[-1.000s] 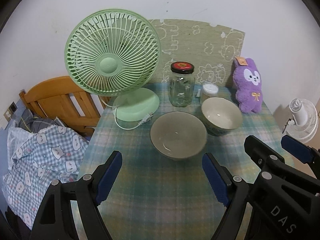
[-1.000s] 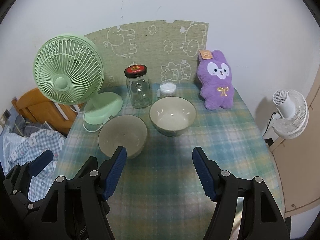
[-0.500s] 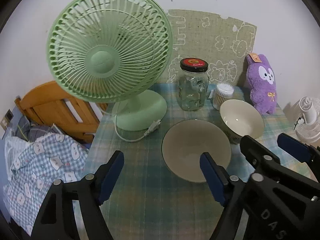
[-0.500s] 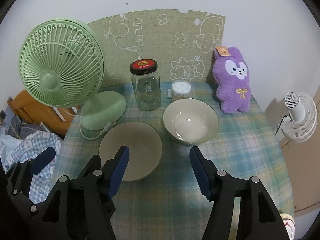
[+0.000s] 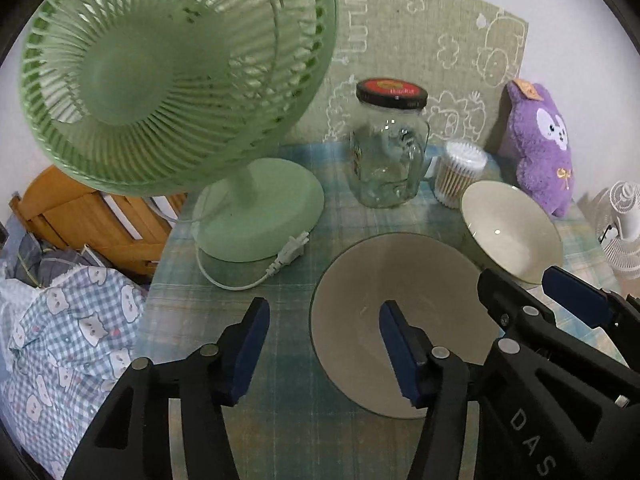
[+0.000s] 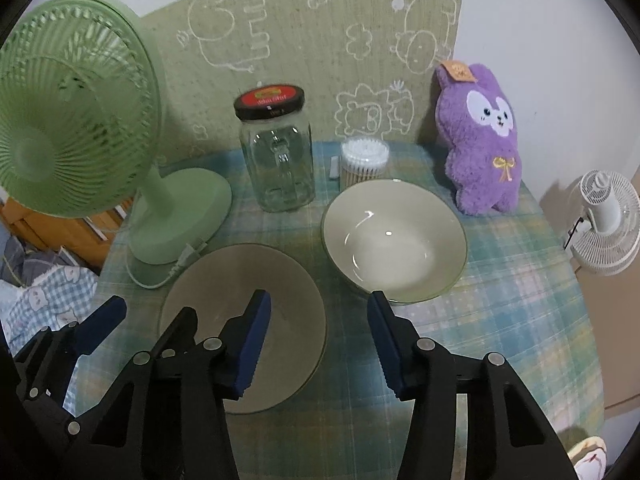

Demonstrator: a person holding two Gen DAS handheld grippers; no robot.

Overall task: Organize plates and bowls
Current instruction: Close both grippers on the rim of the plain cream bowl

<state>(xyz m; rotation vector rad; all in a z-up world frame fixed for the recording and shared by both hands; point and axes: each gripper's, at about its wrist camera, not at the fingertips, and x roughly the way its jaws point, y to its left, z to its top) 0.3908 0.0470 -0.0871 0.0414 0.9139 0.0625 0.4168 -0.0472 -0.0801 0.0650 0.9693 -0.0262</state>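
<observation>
Both my jaws over the two bowls, holding nothing.

Green fan (image 5: 168, 80) far left; grey bowl (image 5: 400, 320) rim between my half-open, just-narrowing left gripper (image 5: 324, 344); white bowl (image 6: 394, 240) just ahead of my likewise-narrowing right gripper (image 6: 320, 336).

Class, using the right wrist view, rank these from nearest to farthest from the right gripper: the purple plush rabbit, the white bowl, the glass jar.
From the right gripper:
1. White bowl, just ahead, slightly right.
2. Glass jar, farther back, left of centre.
3. Purple plush rabbit, far right, against the wall.
</observation>
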